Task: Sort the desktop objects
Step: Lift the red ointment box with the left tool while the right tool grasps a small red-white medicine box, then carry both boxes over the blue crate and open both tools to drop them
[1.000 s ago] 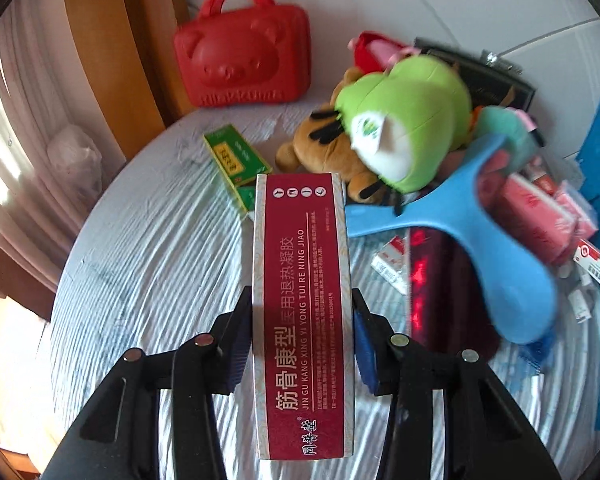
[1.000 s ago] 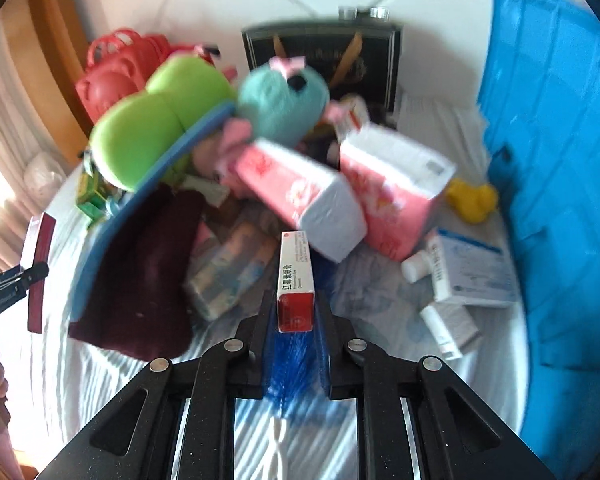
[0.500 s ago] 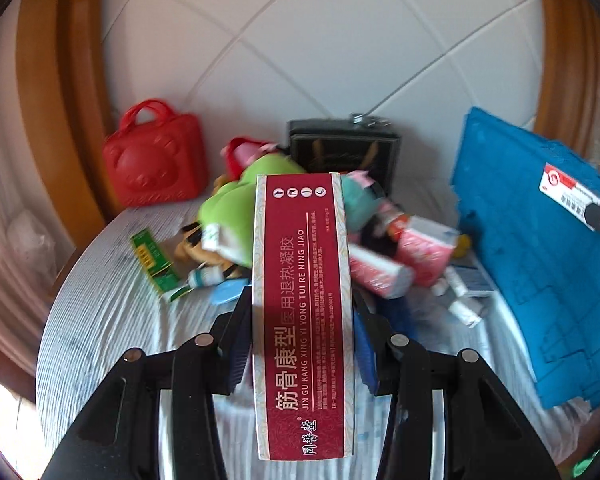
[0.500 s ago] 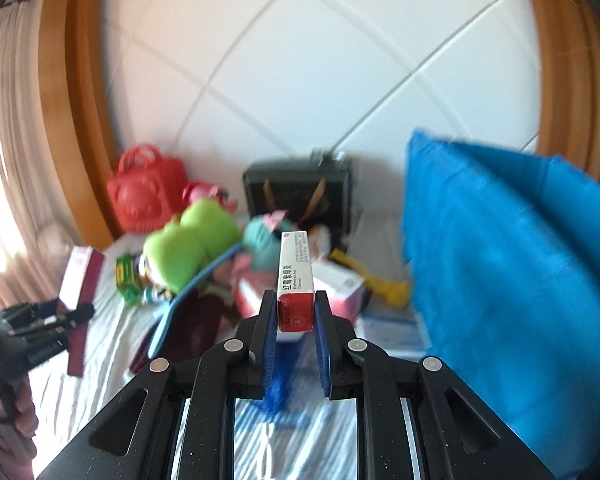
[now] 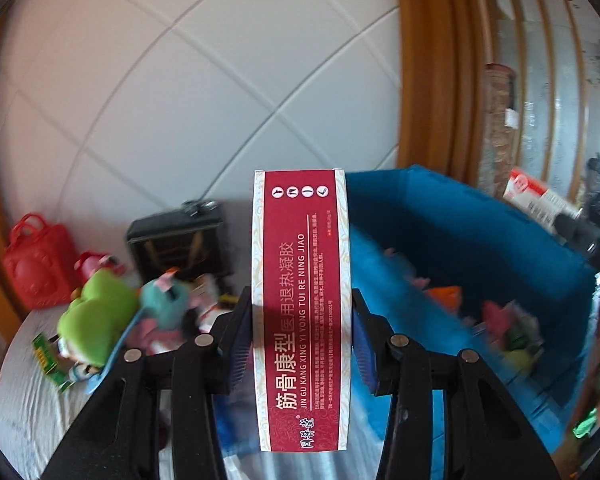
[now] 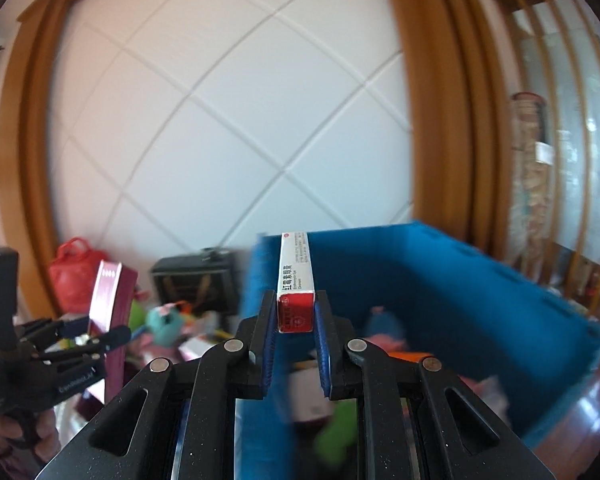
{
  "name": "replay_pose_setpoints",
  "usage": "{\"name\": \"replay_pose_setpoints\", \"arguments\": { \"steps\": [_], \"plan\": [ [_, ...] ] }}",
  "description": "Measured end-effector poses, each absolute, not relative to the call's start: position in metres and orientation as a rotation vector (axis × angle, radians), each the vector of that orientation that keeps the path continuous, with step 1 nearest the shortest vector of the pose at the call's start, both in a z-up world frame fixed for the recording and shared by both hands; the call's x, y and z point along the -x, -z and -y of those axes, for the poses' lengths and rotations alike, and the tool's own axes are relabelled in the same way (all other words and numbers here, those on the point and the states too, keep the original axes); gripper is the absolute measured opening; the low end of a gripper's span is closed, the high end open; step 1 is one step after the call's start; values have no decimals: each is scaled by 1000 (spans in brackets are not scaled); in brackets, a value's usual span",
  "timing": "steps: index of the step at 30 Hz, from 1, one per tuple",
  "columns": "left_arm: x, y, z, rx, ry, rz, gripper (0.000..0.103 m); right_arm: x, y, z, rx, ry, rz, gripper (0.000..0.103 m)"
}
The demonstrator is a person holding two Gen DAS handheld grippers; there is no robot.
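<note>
Above a cluttered table, the left gripper (image 5: 300,344) is clenched on a long dark-red medicine box (image 5: 300,308), held upright between its blue-padded fingers (image 5: 238,344) and blocking the middle of that camera's view. The right gripper (image 6: 294,344) grasps a slim red-and-white ointment box (image 6: 295,280) by its red end, the white length pointing away toward the quilted white wall panel (image 6: 228,120). Directly beyond both boxes stands a large blue storage bin (image 5: 480,240), its near wall between the right gripper and the blurred toys and packets inside. To the left, on the white-clothed table (image 5: 32,412), lies the unsorted heap: a green plush toy (image 5: 96,316), a teal plush toy (image 5: 164,304), a small green box (image 5: 48,360) near the edge, a red bear-faced case (image 5: 36,264) against the wall and a black case (image 5: 176,240) beside it. In the right wrist view the left gripper (image 6: 100,338) shows at the far left with its dark-red box tilted, well apart from the ointment box. Wooden trim (image 6: 440,100) frames the wall panel; motion blur softens the bin's contents.
</note>
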State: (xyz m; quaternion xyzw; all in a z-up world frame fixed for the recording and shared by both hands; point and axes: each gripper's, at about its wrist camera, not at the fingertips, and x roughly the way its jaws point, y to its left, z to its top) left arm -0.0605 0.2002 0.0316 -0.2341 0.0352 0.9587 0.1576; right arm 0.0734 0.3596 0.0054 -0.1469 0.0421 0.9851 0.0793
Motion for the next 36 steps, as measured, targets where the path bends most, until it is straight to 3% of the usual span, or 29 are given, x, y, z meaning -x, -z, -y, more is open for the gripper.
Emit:
{"name": "replay_pose_setpoints", "arguments": {
  "steps": [11,25,26,30,33,34,36],
  "plan": [
    [45,-61,-370,722,-2616,-134,44,-97,6,-486,501,-2780,-95,17],
    [33,-32,-412,887,-2566,-186,44,-92,29,-530,603,-2705,-26,18],
    [33,-31,-412,893,-2568,-191,45,-91,31,-533,617,-2701,-29,18],
    [34,-28,-411,889,-2580,-202,66,-88,36,-538,641,-2692,-44,18],
    [33,-28,-408,886,-2580,-202,70,-88,37,-538,649,-2685,-51,19],
    [33,-28,-407,883,-2582,-202,72,-88,37,-537,649,-2685,-53,24],
    [31,-28,-403,871,-2589,-204,75,-90,36,-536,641,-2685,-58,43]
  ]
}}
